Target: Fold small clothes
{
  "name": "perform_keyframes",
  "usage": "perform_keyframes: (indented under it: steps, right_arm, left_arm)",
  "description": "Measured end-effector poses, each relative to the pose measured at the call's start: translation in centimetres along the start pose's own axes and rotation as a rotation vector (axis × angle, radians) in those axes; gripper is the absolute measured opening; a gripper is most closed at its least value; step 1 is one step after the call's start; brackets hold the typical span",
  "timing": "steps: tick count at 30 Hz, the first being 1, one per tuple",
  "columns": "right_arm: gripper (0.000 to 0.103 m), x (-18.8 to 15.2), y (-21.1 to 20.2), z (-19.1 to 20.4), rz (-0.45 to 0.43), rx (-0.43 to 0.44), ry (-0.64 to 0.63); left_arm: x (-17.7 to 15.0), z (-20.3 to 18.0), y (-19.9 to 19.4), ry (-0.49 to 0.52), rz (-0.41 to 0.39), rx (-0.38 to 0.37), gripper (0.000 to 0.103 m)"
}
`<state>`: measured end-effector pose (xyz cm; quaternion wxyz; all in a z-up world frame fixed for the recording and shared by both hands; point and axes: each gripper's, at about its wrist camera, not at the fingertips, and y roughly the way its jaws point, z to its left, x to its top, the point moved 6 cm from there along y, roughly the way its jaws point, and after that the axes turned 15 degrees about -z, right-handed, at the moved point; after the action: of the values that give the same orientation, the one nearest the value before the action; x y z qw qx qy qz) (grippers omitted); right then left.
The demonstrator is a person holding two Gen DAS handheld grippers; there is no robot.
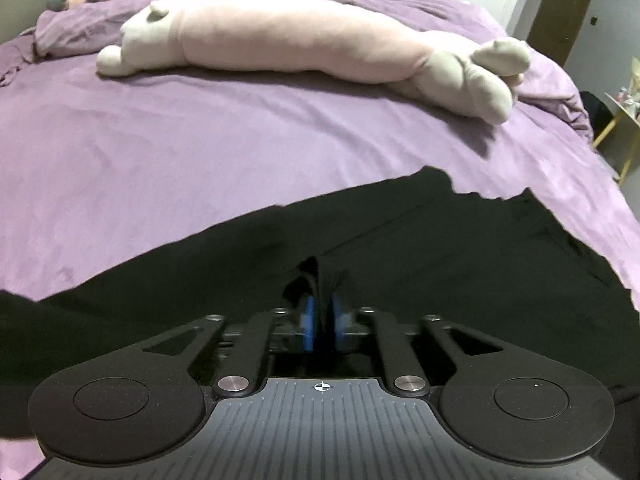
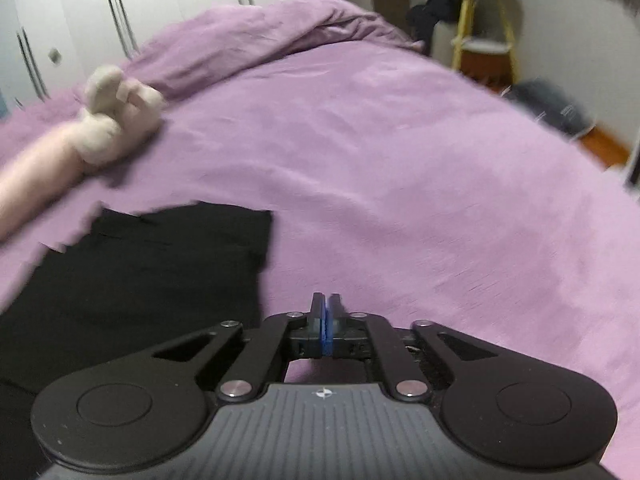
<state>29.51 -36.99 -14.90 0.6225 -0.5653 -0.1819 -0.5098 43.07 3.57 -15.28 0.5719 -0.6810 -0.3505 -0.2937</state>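
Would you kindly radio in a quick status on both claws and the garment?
Left claw pinching black garment. Right claw shut, empty, over purple bedspread beside garment. Plush toy beyond, clear.

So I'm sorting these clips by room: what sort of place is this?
Most likely a bedroom. The work surface is a bed with purple bedding, a long plush toy lies across it, and white wardrobe doors stand behind. A black garment lies spread on the bed.
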Motion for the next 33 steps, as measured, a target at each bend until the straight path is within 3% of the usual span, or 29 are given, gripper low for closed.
perform_keyframes:
  steps: [2,4,6,8,10,12,14,21,24,28,30,33]
  right_arm:
    - [0.011,-0.2,-1.4,1.0,0.006,0.099,0.074]
    - [0.030,-1.0,-2.1,1.8,0.034,0.174,0.126]
    - [0.031,-2.3,-2.5,2.2,0.066,0.194,0.145]
    - [0.029,-3.1,-2.2,2.8,0.070,0.160,0.084]
    - [0.018,-3.2,-1.6,3.5,0.065,0.110,-0.006]
    - [0.014,-3.2,-1.5,4.4,0.047,0.085,-0.080]
    - [0.001,-3.4,-1.0,4.8,0.042,0.043,-0.170]
    - [0.000,-3.9,-1.0,5.2,-0.013,-0.072,-0.381]
    - [0.000,-3.4,-0.9,4.8,-0.028,-0.206,-0.477]
    - [0.000,-1.5,-1.7,5.1,-0.054,-0.056,-0.218]
    - [0.001,-1.7,-0.9,7.5,-0.060,0.021,-0.270]
    - [0.001,-3.0,1.2,10.8,-0.031,0.098,-0.349]
  left_arm:
    - [-0.3,0.4,-0.6,-0.021,0.000,-0.011,0.027]
    - [-0.6,0.5,-1.1,-0.027,0.011,-0.030,0.030]
    - [-0.9,0.8,-1.7,-0.010,0.011,-0.030,0.032]
    - [-1.1,1.1,-2.0,0.009,0.011,-0.021,0.035]
    - [-1.4,1.3,-2.1,0.010,0.020,-0.010,0.036]
    - [-1.7,1.6,-2.0,-0.004,0.031,-0.006,0.036]
    - [-1.8,1.6,-1.9,-0.007,0.031,-0.004,0.036]
    - [-1.5,0.7,-1.4,-0.002,0.032,-0.011,0.034]
    - [-1.3,1.0,-1.8,0.013,0.033,-0.002,0.036]
    - [-1.3,1.1,-2.1,-0.012,0.036,0.007,0.037]
    - [-1.3,0.4,-1.7,-0.010,0.038,-0.008,0.041]
    - [-1.7,-0.7,-0.7,0.039,0.055,0.038,0.049]
